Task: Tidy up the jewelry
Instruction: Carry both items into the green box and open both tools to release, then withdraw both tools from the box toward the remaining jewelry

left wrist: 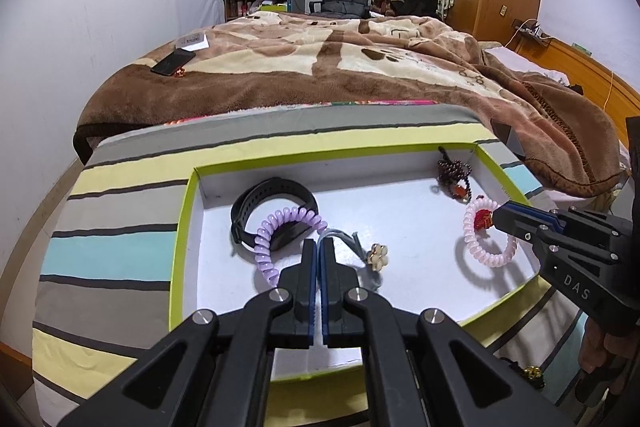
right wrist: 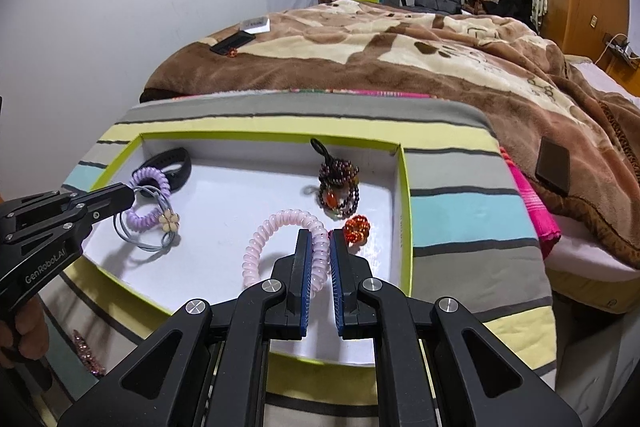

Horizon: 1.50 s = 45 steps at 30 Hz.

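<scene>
2 clamped grippers, left gripper (left wrist: 319,247) on grey hair tie (left wrist: 362,259), right gripper (right wrist: 320,241) on pink coil (right wrist: 280,247)

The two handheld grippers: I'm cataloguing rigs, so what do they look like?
Both the left gripper and the right gripper are matte black linkages with silver pivot bolts and blue-padded fingers. White lettering marks their bodies: GenRobot.AI and DAS. No cables or sleeves show.

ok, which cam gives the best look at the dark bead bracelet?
Right wrist view. The dark bead bracelet lies near the middle of the frame, whole and unblocked, in the white box. In the left wrist view it sits small at the box's far right corner, distorted, just beyond the right gripper.
</scene>
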Each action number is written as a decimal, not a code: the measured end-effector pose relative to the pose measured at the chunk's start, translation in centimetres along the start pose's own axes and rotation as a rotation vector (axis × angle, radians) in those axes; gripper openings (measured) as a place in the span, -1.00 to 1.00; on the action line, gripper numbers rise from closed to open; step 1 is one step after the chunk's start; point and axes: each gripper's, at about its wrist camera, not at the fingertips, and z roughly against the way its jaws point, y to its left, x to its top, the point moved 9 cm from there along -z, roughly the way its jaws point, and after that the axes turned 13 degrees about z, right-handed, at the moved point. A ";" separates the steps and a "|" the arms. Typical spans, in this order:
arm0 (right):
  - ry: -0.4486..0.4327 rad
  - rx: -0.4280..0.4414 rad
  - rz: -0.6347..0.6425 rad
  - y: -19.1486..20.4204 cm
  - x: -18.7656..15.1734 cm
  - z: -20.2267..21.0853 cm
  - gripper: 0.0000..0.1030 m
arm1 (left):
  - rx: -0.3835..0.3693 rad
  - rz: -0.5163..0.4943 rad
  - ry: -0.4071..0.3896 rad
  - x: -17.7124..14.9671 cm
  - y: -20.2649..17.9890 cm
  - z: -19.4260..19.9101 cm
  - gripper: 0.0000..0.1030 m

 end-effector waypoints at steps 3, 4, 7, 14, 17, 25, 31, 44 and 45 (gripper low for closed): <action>0.011 0.004 -0.006 0.0 -0.2 -0.4 -0.82 | 0.003 -0.001 0.006 0.0 0.2 -0.5 -0.97; 0.013 0.006 -0.007 0.0 -0.2 -0.5 -0.82 | 0.005 -0.003 0.007 -0.1 0.2 -0.5 -0.97; 0.021 0.013 -0.009 0.1 -0.3 -0.6 -0.82 | 0.014 -0.013 0.002 -0.2 0.2 -0.6 -0.96; 0.035 0.016 -0.011 0.1 -0.4 -0.8 -0.81 | 0.019 -0.020 0.006 -0.2 0.4 -0.6 -0.91; 0.023 0.018 -0.011 0.1 -0.2 -0.4 -0.72 | 0.022 -0.021 0.007 -0.3 0.4 -0.5 -0.77; -0.006 0.024 -0.016 0.2 0.0 1.1 -0.71 | 0.027 -0.012 -0.015 -0.2 0.8 0.4 -0.64; -0.037 0.036 -0.019 0.7 -0.3 3.2 -0.70 | 0.028 -0.012 -0.044 -0.5 0.9 2.3 -0.64; -0.111 0.072 -0.024 3.3 -3.5 9.5 -0.69 | -0.002 -0.001 -0.088 -4.0 1.1 8.1 -0.64; -0.112 0.076 -0.021 3.6 -3.8 9.7 -0.69 | -0.003 -0.001 -0.091 -4.4 1.0 8.5 -0.64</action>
